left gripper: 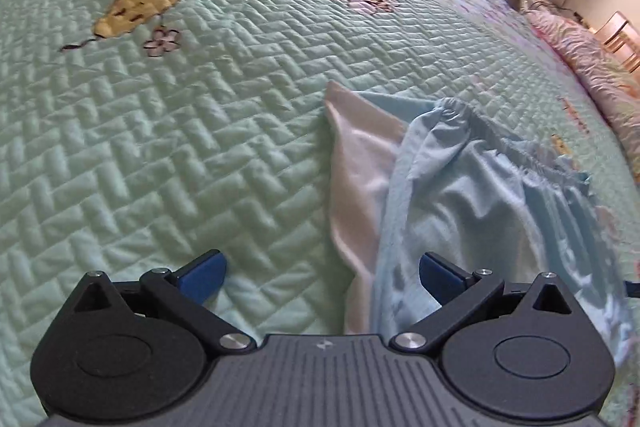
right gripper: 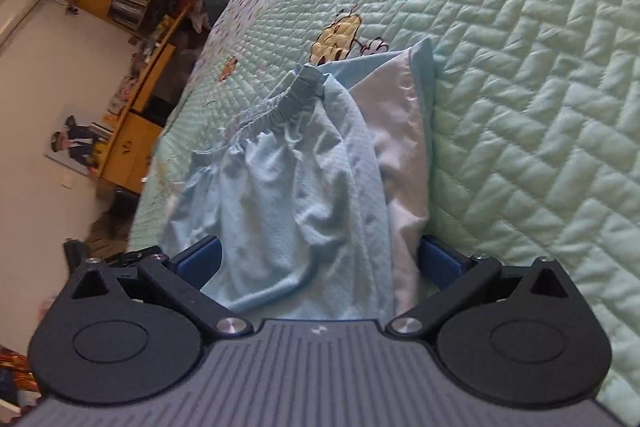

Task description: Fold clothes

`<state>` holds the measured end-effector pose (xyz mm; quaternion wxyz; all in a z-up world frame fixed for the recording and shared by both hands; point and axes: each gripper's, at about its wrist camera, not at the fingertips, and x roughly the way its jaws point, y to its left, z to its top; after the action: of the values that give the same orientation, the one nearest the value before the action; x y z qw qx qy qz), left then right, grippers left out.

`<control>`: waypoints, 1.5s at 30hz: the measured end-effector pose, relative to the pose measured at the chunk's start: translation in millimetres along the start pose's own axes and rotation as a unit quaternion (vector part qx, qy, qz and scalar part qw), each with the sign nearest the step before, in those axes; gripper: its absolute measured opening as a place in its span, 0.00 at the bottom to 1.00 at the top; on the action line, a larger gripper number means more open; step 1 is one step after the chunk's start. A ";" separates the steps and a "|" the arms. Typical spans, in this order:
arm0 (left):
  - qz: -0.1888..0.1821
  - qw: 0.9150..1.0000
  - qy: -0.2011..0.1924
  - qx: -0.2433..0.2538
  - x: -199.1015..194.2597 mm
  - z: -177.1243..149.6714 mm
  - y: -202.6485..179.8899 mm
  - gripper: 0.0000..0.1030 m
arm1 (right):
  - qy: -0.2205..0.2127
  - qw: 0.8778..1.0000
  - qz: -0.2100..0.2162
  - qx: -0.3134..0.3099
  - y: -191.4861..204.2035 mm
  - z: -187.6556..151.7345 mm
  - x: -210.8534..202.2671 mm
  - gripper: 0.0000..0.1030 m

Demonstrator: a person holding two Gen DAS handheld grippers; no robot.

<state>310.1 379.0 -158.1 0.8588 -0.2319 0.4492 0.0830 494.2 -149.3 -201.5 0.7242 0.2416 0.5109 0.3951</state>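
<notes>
We see the shorts (left gripper: 480, 195) lying on the quilt (left gripper: 160, 147), light blue with a white panel on their left side; the elastic waistband (left gripper: 516, 147) sits at the far end, gathered and crumpled, so the garment is not yet flat enough for a clean fold.

Left gripper (left gripper: 322, 277): jaws wide apart, nothing between them; it hovers over the near left edge of the shorts, its right finger (left gripper: 440, 273) over blue cloth and its left finger (left gripper: 202, 275) over bare quilt; we judge this straddle is meant to bracket the white edge for a pinch.

Right gripper (right gripper: 320, 259): also fully spread, holding nothing; the near hem of the shorts (right gripper: 296, 195) lies between its fingers, centred, whether touching we cannot tell.

Both tools sit at the near hem, probably to lift it toward the waistband (right gripper: 280, 103); the far quilt is free for that.
</notes>
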 end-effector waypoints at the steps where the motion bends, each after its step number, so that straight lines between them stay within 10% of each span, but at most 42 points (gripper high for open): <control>1: -0.014 1.000 0.004 -0.002 1.1 1.9 0.8 0.99 | 0.004 1.000 0.007 0.000 0.2 1.7 1.5 1.00; 8: -0.138 0.989 0.020 -0.049 14.0 8.4 13.6 0.99 | 0.023 0.998 0.051 0.000 0.8 5.9 8.4 1.00; 12: -0.223 0.969 0.022 -0.102 23.9 6.4 32.9 0.99 | 0.035 0.997 0.063 -0.004 0.8 8.0 9.4 1.00; 28: -0.363 0.923 0.090 -0.095 80.0 13.4 -9.1 0.99 | 0.096 0.988 0.117 -0.008 19.2 13.6 44.9 1.00; 36: -0.365 0.920 0.122 -0.068 103.6 13.7 -72.6 0.99 | 0.103 0.986 0.125 -0.044 33.5 13.9 57.2 1.00; 42: -0.299 0.949 0.091 -0.029 91.7 -1.6 -117.2 0.98 | 0.063 0.988 0.059 -0.128 65.5 -5.0 62.2 0.97; 45: -0.278 0.957 0.081 -0.026 87.4 -8.6 -131.8 0.82 | 0.035 0.992 0.025 -0.120 75.6 -13.2 69.8 0.60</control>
<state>401.0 253.4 -190.4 0.8024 -0.3761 0.4326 -0.1659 468.8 -49.7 -187.7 0.7197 0.1520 0.4787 0.4793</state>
